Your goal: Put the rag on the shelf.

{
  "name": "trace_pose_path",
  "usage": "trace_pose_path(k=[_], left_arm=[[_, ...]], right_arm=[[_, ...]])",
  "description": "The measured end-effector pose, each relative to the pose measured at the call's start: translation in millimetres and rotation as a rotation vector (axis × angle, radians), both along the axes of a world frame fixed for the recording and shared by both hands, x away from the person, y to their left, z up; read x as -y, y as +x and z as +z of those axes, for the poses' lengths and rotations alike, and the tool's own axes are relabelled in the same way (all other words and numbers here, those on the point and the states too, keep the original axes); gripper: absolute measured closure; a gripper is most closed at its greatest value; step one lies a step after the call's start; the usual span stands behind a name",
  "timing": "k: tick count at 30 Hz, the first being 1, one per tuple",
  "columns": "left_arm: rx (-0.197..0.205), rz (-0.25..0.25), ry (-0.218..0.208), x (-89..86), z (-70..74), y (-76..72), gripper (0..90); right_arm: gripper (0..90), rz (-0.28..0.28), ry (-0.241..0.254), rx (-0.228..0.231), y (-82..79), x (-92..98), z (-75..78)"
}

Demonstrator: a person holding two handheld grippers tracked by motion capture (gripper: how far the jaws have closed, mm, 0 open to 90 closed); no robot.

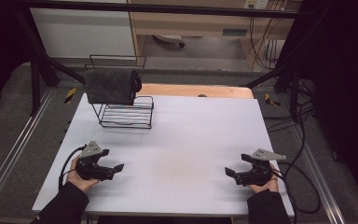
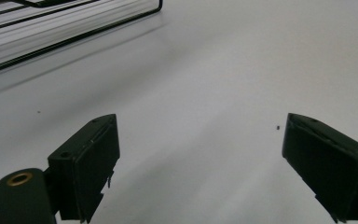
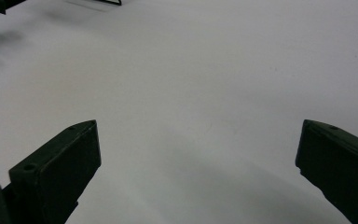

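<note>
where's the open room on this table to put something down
Bare table runs between the left hand-held gripper and right hand-held gripper, and across the far right. The far left is crowded by the wire rack with a dark towel draped over it.

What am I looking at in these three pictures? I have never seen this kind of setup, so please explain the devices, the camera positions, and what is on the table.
A person sits at a white table with a hand-held gripper in each hand. Each is a two-jaw clamp with a trailing cable. The wide picture comes from a fixed camera above the person. It shows the left hand-held gripper and the right hand-held gripper low over the near part of the table. The other two pictures come from cameras riding on each gripper, looking along its black jaws. Both stand wide open and hold nothing: left, right. At the far left of the table stands a black wire rack with a dark folded towel draped over its top.
</note>
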State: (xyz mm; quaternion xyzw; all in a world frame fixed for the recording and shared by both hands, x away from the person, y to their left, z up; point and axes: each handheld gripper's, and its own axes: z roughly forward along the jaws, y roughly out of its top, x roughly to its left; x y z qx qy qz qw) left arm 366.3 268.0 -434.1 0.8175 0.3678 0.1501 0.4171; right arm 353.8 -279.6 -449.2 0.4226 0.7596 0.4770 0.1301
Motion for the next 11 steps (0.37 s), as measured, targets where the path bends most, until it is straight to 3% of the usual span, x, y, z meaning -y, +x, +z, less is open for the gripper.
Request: trace_pose_path(k=[11], left_arm=[[-0.002, -0.008, -0.004, 0.7, -2.8, -4.2, 11.0]], right_arm=[[0.5, 0.010, -0.028, -0.003, 2.0, -2.3, -3.1]])
